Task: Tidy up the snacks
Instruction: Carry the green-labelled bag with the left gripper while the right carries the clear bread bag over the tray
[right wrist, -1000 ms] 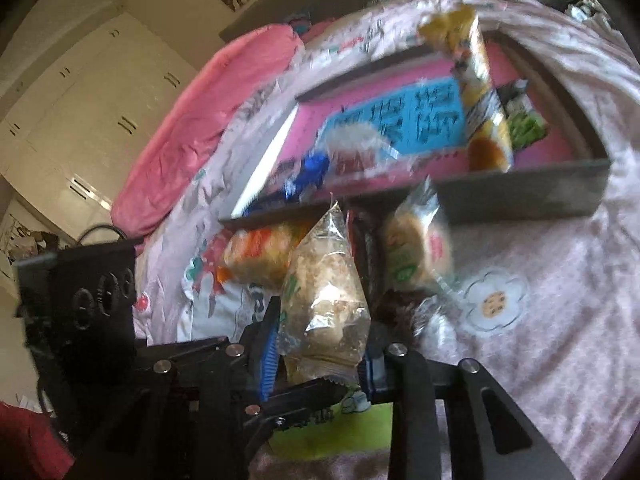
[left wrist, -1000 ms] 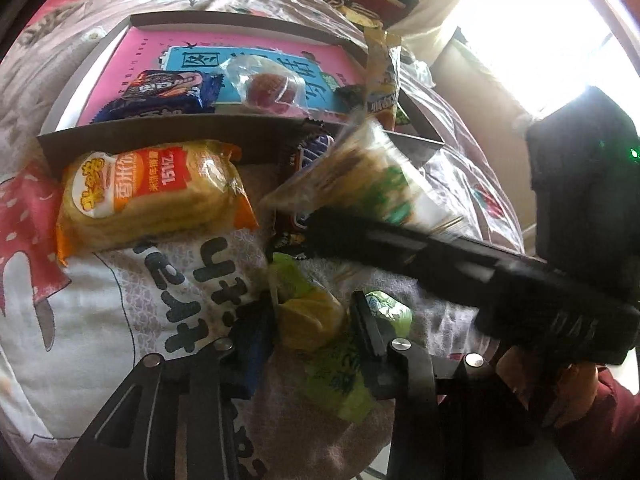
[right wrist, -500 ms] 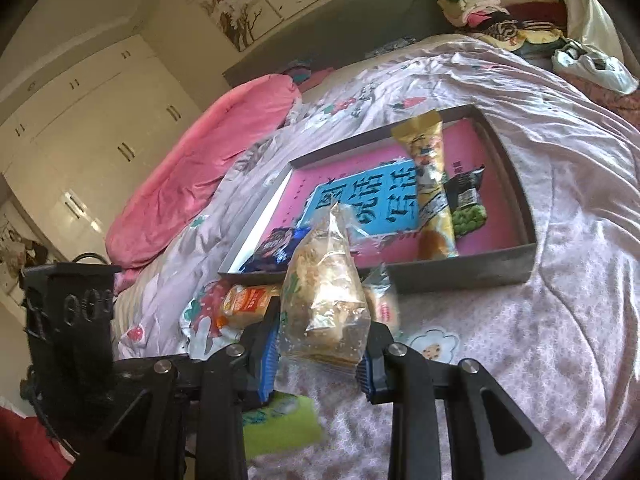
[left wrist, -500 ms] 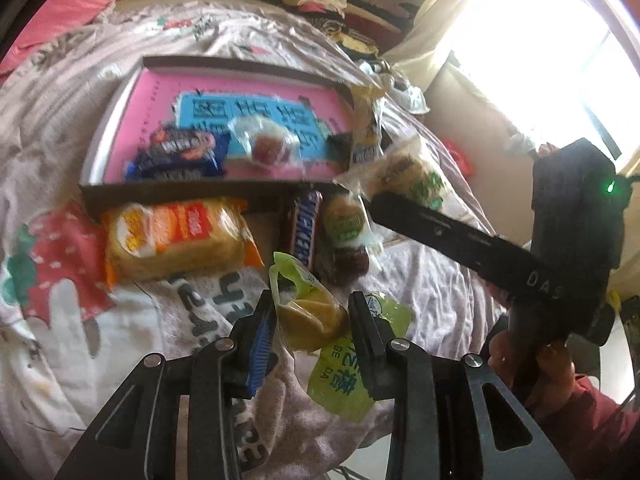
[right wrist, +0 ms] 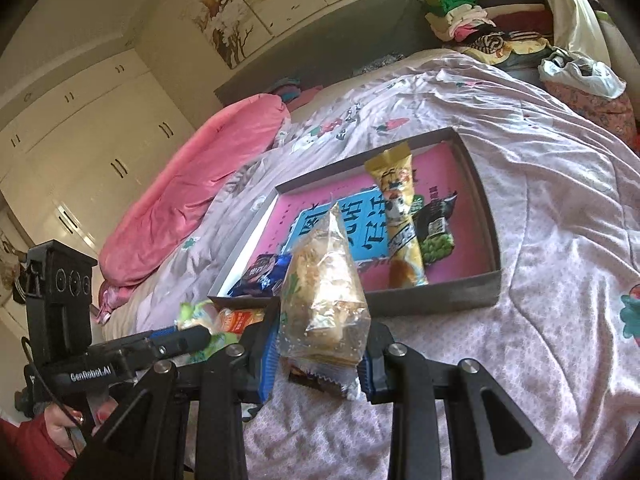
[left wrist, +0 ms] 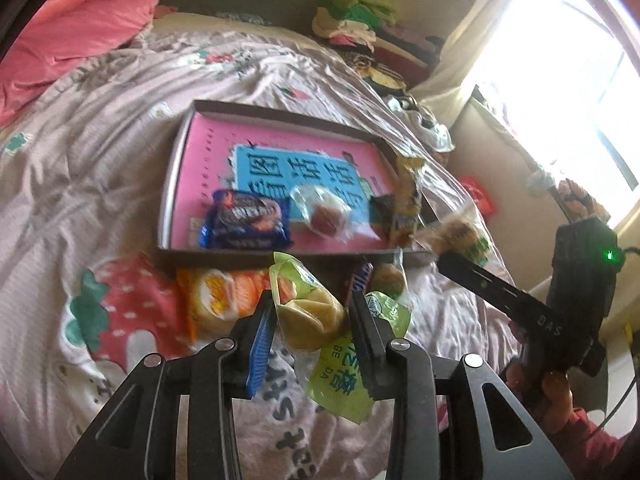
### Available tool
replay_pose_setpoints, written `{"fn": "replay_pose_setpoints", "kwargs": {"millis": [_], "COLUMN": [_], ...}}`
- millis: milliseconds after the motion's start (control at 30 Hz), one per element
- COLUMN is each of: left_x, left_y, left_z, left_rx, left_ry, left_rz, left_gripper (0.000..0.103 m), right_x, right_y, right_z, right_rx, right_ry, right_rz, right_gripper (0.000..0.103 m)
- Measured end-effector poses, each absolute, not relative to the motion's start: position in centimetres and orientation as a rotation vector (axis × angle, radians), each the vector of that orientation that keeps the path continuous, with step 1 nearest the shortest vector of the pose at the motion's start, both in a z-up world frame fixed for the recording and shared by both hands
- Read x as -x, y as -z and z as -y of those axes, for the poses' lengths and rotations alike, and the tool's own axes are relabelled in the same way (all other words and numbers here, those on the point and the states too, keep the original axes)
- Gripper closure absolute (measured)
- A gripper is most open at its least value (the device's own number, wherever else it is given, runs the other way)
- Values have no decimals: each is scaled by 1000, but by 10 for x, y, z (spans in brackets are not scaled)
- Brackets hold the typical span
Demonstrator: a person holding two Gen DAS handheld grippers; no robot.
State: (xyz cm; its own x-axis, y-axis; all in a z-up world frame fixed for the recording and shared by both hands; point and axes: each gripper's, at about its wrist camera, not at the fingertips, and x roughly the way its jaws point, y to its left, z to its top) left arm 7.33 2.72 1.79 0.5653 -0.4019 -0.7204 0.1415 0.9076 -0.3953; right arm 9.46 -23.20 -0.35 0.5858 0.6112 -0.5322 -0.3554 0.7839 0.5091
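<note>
My left gripper is shut on a green-wrapped yellow pastry, held above the bedspread in front of the box. My right gripper is shut on a clear bag of beige puffed cakes, also lifted in front of the box. The shallow grey box with a pink and blue book in its bottom lies on the bed. It holds a blue cookie pack, a clear-wrapped red sweet, a tall yellow packet and a dark green-pea pack.
An orange cracker pack, a dark chocolate bar and a small round bun pack lie on the bedspread before the box. A pink duvet is bunched at the left; clothes are piled at the back right.
Both grippers have risen and pulled back from the snacks, each carrying its packet. The box now looks smaller and farther, and more of the bed and room shows.
</note>
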Motion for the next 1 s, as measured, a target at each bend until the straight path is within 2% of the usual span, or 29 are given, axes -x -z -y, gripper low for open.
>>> {"fn": "replay_pose_setpoints", "kwargs": {"millis": [600,1000], "left_x": [-116,-145], "left_y": [-38,-28], "left_z": [-27,-5], "left_rx": [282,206], "left_ry": [256,231], "left_rz": [-845,-856], "left_gripper": [65,65], "right_x": [-108,-121], "right_y": [2,5], "right_z": [256,275], "right_rx": [-402,-411], "right_ry": [-509,-435], "right_rz": [-726,-722], "right_gripper": [71,71]}}
